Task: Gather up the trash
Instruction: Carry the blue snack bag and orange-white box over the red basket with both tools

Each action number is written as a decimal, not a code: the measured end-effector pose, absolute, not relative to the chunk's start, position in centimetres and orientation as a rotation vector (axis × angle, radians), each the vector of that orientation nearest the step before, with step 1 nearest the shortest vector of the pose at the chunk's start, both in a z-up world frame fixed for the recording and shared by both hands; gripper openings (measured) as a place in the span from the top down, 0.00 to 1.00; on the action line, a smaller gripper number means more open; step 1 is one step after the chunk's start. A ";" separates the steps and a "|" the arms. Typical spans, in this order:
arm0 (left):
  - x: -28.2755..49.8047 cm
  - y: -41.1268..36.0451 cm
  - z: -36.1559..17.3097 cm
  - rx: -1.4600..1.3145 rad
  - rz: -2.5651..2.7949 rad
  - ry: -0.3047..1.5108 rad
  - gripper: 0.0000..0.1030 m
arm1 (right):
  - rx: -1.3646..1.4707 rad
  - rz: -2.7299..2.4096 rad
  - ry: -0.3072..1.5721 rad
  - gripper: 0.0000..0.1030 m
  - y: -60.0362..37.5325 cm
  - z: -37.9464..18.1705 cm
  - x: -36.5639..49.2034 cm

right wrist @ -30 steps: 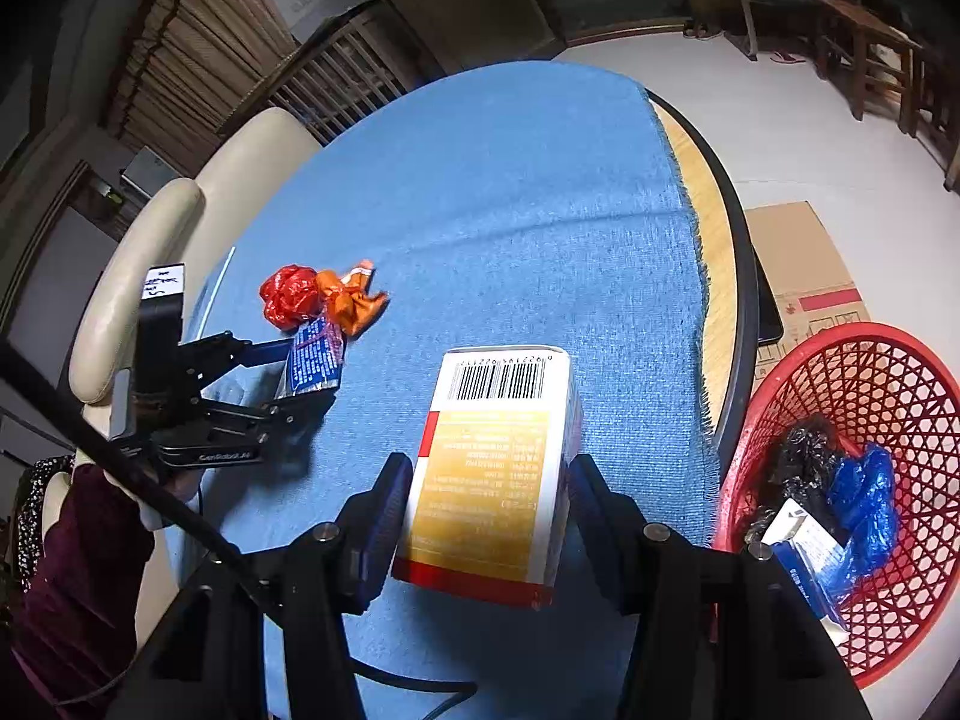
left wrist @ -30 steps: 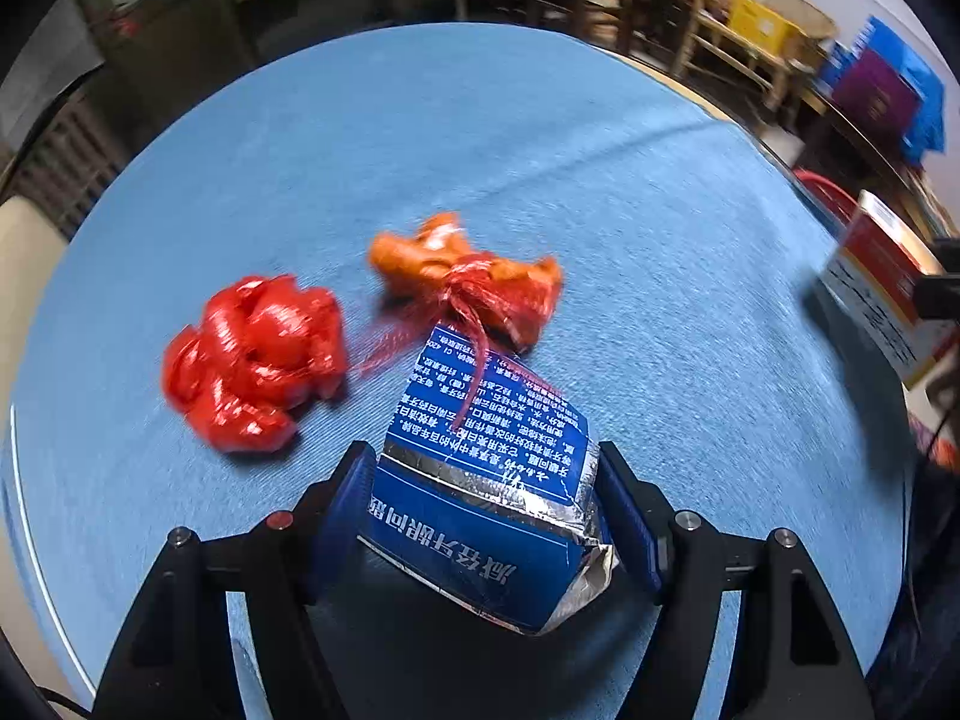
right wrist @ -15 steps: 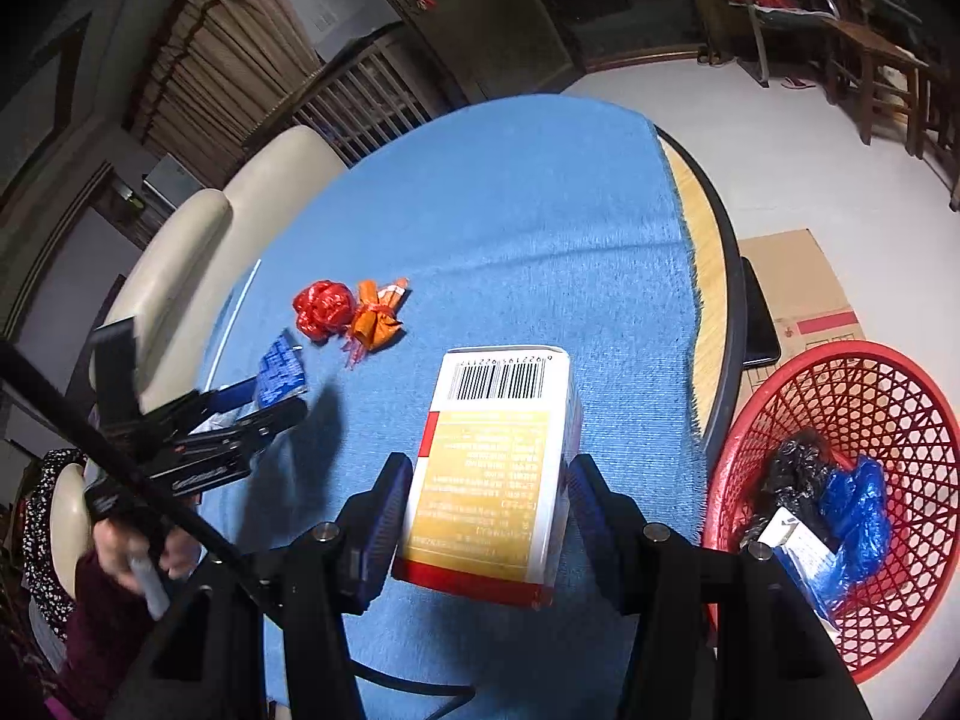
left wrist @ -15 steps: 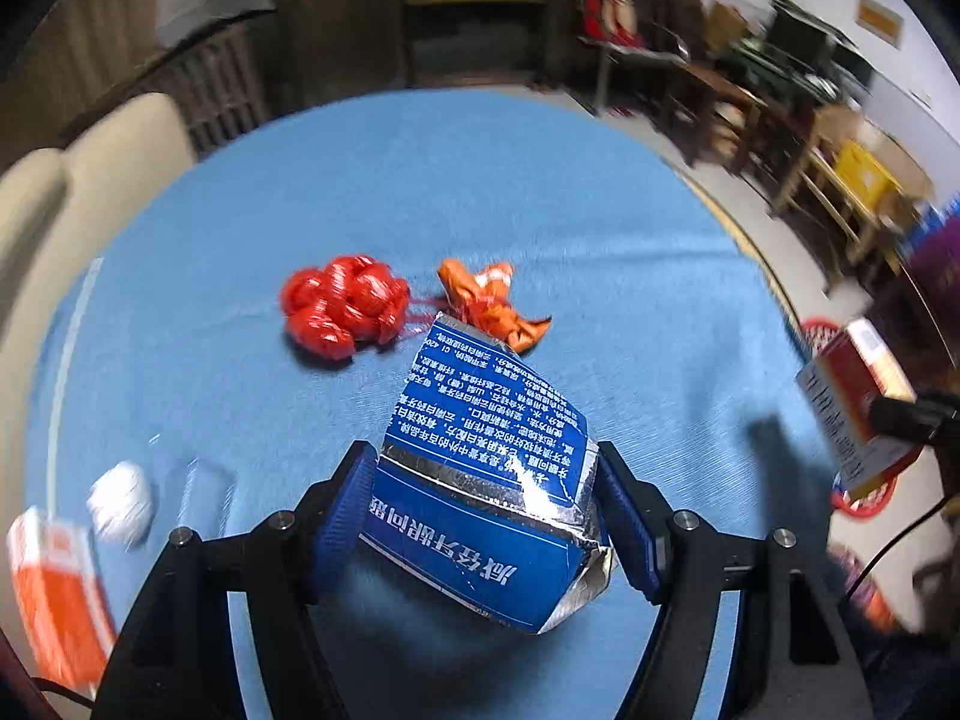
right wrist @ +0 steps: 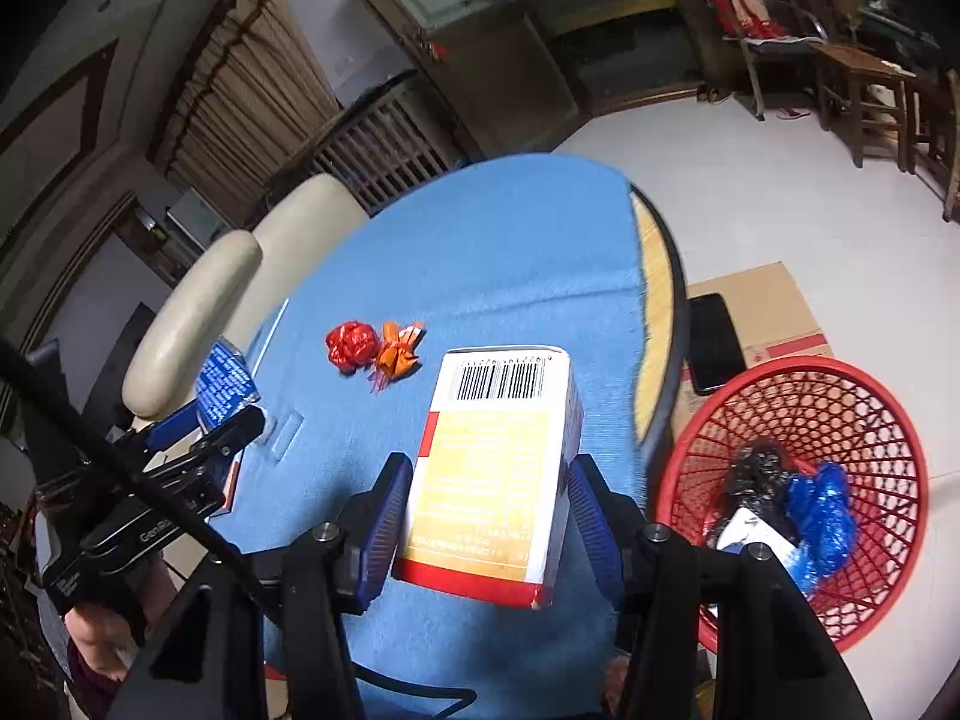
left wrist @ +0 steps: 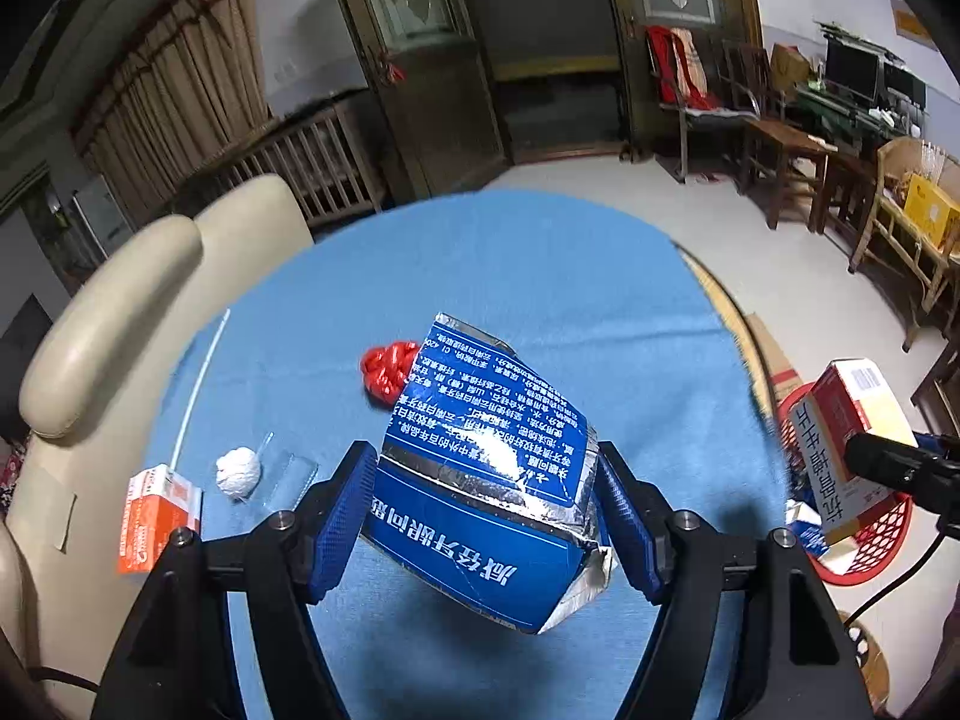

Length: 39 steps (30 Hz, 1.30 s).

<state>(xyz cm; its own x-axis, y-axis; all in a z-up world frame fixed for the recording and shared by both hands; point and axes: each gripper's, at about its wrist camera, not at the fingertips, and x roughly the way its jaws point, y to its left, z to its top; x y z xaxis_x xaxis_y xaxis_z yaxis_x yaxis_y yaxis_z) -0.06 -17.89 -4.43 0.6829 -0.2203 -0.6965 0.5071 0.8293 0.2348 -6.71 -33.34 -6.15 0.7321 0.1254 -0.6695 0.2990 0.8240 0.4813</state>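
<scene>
My left gripper [left wrist: 483, 516] is shut on a crumpled blue foil carton [left wrist: 486, 468] and holds it above the blue table [left wrist: 540, 276]. My right gripper [right wrist: 489, 516] is shut on a yellow and white box with a barcode [right wrist: 498, 468], held above the table's near right part, left of the red mesh basket [right wrist: 840, 408] on the floor. The basket holds black and blue bags. A red crumpled wrapper [right wrist: 351, 345] and an orange wrapper [right wrist: 399, 354] lie mid-table. The left gripper with its carton also shows in the right wrist view [right wrist: 225, 384].
An orange and white small box [left wrist: 159, 510], a white paper ball [left wrist: 239, 471] and a clear plastic piece [left wrist: 291, 477] lie at the table's left edge. A cream chair [left wrist: 120, 312] stands behind. A cardboard sheet [right wrist: 762, 312] and a black phone [right wrist: 711, 342] lie beside the basket.
My left gripper has lifted and pulled back with the blue carton, so more of the table and room shows. My right gripper has risen slightly with the box.
</scene>
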 end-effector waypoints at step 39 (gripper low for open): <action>-8.4 -28.4 -2.0 0.600 -0.527 0.561 0.28 | 0.785 -0.232 0.625 0.45 -42.2 -6.3 -16.1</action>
